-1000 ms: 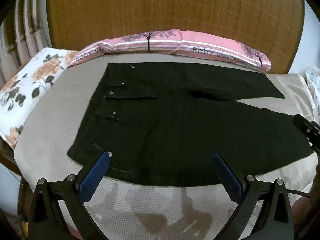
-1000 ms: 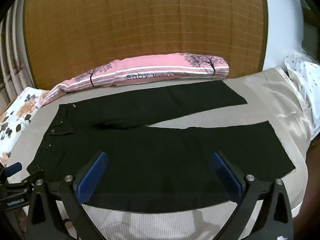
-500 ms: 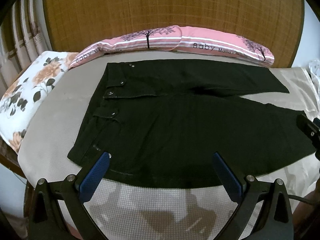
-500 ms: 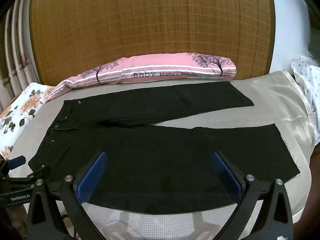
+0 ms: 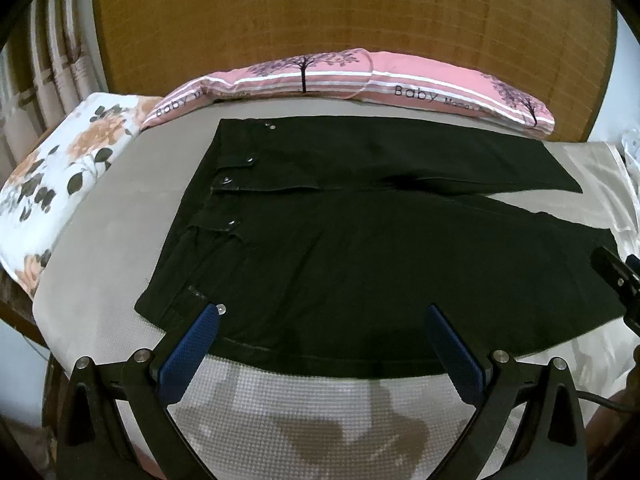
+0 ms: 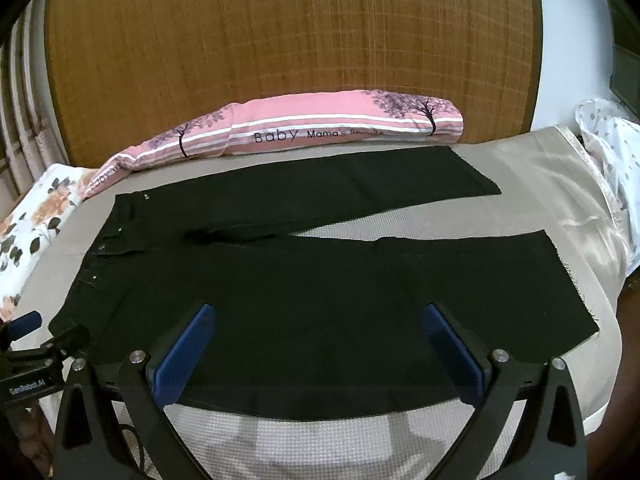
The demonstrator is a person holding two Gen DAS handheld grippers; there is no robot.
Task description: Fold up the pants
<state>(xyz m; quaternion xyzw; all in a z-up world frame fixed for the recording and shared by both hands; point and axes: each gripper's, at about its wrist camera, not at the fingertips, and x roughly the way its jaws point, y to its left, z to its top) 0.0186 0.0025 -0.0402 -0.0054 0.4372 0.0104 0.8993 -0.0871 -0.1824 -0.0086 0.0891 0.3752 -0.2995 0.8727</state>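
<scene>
Across the bed (image 5: 100, 240) I see black pants (image 5: 360, 248) lying flat, legs splayed; my left gripper (image 5: 320, 320) and right gripper (image 6: 316, 320) hover nearside, fingers apart, seemingly clear of the cloth.

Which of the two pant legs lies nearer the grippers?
The wider-looking near leg, directly ahead of both open grippers. The far leg lies beside the pink pillow, angled away at its hem.

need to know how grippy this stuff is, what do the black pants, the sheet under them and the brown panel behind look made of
Black pants: likely denim or heavy cotton twill, matte, with metal rivets and frayed hems.

Sheet: beige woven cotton with a waffle texture near the camera; a shinier, satin-like cloth lies at the right.

Brown panel: probably woven bamboo or reed matting, judging by its fine grid lines.
</scene>
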